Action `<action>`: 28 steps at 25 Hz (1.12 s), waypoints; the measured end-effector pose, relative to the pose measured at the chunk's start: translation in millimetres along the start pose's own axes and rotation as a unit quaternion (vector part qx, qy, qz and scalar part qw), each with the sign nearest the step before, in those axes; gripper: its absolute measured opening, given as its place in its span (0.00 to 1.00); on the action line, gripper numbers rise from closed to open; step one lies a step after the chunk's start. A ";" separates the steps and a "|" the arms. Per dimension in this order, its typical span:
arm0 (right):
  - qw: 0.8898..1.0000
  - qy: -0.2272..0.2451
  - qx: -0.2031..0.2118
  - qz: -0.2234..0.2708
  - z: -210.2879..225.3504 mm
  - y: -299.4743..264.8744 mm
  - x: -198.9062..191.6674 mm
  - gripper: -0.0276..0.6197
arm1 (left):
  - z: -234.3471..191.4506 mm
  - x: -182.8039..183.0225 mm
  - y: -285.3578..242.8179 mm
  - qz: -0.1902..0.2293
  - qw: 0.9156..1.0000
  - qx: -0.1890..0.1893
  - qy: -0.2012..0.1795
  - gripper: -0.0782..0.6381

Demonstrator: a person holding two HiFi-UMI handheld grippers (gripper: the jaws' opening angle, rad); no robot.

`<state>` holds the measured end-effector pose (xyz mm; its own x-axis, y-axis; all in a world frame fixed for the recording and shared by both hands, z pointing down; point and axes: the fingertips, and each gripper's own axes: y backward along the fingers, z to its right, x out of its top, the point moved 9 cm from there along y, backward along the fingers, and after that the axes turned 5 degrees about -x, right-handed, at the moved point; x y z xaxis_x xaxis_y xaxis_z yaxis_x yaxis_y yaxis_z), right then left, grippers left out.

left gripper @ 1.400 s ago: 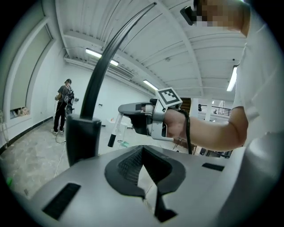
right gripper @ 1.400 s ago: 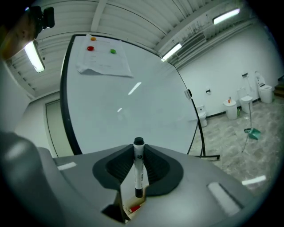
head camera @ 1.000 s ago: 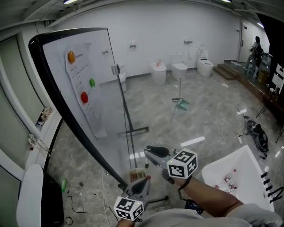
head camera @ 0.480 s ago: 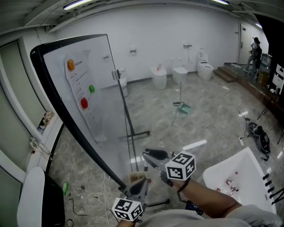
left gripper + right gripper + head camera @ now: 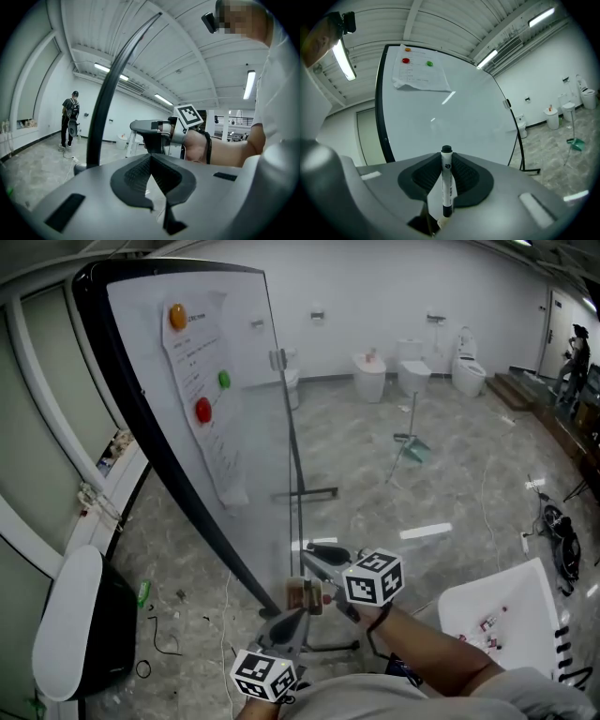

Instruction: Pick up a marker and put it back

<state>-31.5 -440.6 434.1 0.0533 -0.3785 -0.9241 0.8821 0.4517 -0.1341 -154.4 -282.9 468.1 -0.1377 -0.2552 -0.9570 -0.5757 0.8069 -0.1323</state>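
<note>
Marker (image 5: 446, 187): the right gripper (image 5: 446, 161) carrying it lay closer to the whiteboard's (image 5: 244, 427) lower edge than a second earlier, and the board filled more of the head view. White barrel, black cap, dark print. It stood upright between the half-closed right jaws, clamped. Left gripper (image 5: 151, 161) jaws were pressed together, empty. A paper sheet (image 5: 214, 399) with coloured magnets hung on the board. The floor (image 5: 450, 484) was grey and marbled, with toilets (image 5: 412, 376) along the far wall.

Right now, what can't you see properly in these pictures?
- Head view: the writing on the paper is too small to read.
- Right gripper view: the print on the marker is small and blurred.
- Head view: the small things on the white table are too tiny to name.
</note>
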 end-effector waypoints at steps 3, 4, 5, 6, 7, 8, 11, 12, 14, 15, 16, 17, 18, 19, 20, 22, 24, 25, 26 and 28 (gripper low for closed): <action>1.000 -0.005 0.009 -0.020 0.7 -15.2 -19.3 0.15 | -0.7 -9.8 12.6 -0.003 1.000 0.018 0.021 0.11; 1.000 -0.007 0.011 -0.026 2.1 -21.1 -25.3 0.15 | -1.4 -12.2 15.6 -0.004 0.999 0.025 0.023 0.11; 0.999 -0.010 0.013 -0.033 4.0 -27.6 -31.2 0.15 | -2.6 -14.4 18.0 -0.005 0.999 0.031 0.024 0.11; 0.999 -0.013 0.014 -0.040 5.8 -34.1 -37.6 0.15 | -3.9 -16.8 20.5 -0.007 0.999 0.037 0.026 0.11; 0.999 -0.017 0.016 -0.047 7.7 -40.2 -44.8 0.15 | -5.0 -19.6 23.0 -0.009 0.999 0.042 0.029 0.11; 0.998 -0.022 0.017 -0.054 9.9 -45.8 -52.6 0.15 | -5.9 -22.8 25.6 -0.012 0.998 0.046 0.033 0.11; 0.996 -0.037 0.017 -0.077 18.4 -61.2 -77.1 0.15 | -9.9 -33.3 33.3 -0.021 0.997 0.057 0.045 0.11; 0.995 -0.042 0.015 -0.085 21.8 -66.2 -84.8 0.15 | -12.0 -36.8 35.8 -0.024 0.997 0.061 0.049 0.11; 0.994 -0.051 0.010 -0.100 28.5 -74.7 -99.3 0.15 | -16.8 -43.1 40.7 -0.028 0.996 0.069 0.058 0.11; 0.993 -0.054 0.007 -0.107 31.7 -78.0 -106.1 0.15 | -19.0 -45.8 43.1 -0.029 0.995 0.072 0.062 0.11; 0.992 -0.056 0.003 -0.113 34.8 -80.5 -112.5 0.15 | -20.8 -48.6 45.4 -0.031 0.995 0.075 0.065 0.11; 0.991 -0.057 -0.001 -0.119 37.7 -82.3 -118.6 0.15 | -22.3 -51.4 47.6 -0.033 0.994 0.078 0.068 0.11; 0.991 -0.058 -0.005 -0.124 40.6 -83.7 -124.4 0.15 | -23.8 -54.3 49.7 -0.035 0.994 0.080 0.071 0.11; 0.990 -0.060 -0.009 -0.128 43.2 -84.9 -129.6 0.15 | -25.5 -57.2 51.5 -0.036 0.993 0.082 0.074 0.11; 0.989 -0.061 -0.012 -0.131 45.6 -86.1 -134.1 0.15 | -27.2 -60.1 53.2 -0.038 0.993 0.084 0.076 0.11; 0.989 -0.065 -0.017 -0.135 48.7 -88.1 -140.8 0.15 | -29.5 -65.0 56.2 -0.042 0.992 0.087 0.082 0.11; 0.988 -0.069 -0.020 -0.139 50.0 -89.1 -145.9 0.15 | -29.9 -67.6 58.4 -0.045 0.991 0.088 0.085 0.11; 0.987 -0.070 -0.022 -0.141 50.3 -89.4 -147.8 0.15 | -30.1 -68.0 59.0 -0.045 0.991 0.088 0.086 0.11; 0.987 -0.071 -0.023 -0.142 50.6 -89.5 -149.0 0.15 | -30.2 -68.1 59.2 -0.045 0.991 0.087 0.086 0.11; 0.987 -0.071 -0.024 -0.141 50.4 -89.2 -149.3 0.20 | -30.3 -67.7 59.6 -0.046 0.992 0.086 0.085 0.11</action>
<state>-94.5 -465.0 602.1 -0.1221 -0.6026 -0.7887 0.8483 0.3492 -0.3982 -203.8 -233.6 532.9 -0.2328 -0.4054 -0.8840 -0.4485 0.8513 -0.2723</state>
